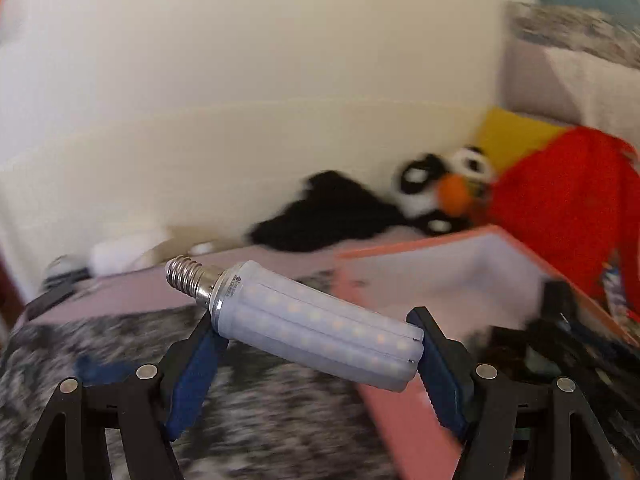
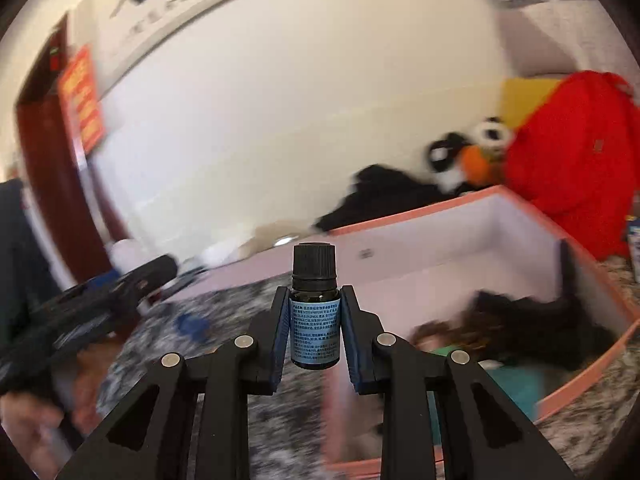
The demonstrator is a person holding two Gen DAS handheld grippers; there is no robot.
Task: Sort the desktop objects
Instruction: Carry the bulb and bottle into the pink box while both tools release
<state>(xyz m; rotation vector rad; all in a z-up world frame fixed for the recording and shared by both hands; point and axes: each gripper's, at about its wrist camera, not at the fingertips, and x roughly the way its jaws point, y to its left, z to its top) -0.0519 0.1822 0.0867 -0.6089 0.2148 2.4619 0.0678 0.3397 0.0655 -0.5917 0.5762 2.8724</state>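
Note:
My left gripper point(image 1: 316, 320) is shut on a white LED corn bulb point(image 1: 316, 322), held crosswise above the speckled table, its metal screw base pointing up-left. My right gripper point(image 2: 315, 312) is shut on a small dark bottle point(image 2: 315, 320) with a black cap and blue label, held upright. An open pink box point(image 2: 520, 216) with a pale inside lies to the right; it also shows in the left wrist view point(image 1: 404, 412). Dark items and something teal lie in it. The left gripper point(image 2: 92, 300) shows blurred at the left of the right wrist view.
A panda plush point(image 1: 440, 192) and a red plush point(image 1: 568, 216) lie against the white wall behind the box. A speckled grey tabletop point(image 1: 260, 412) is below. Small white items point(image 1: 120, 256) sit at the far left by the wall. A dark wooden door point(image 2: 44, 160) stands at left.

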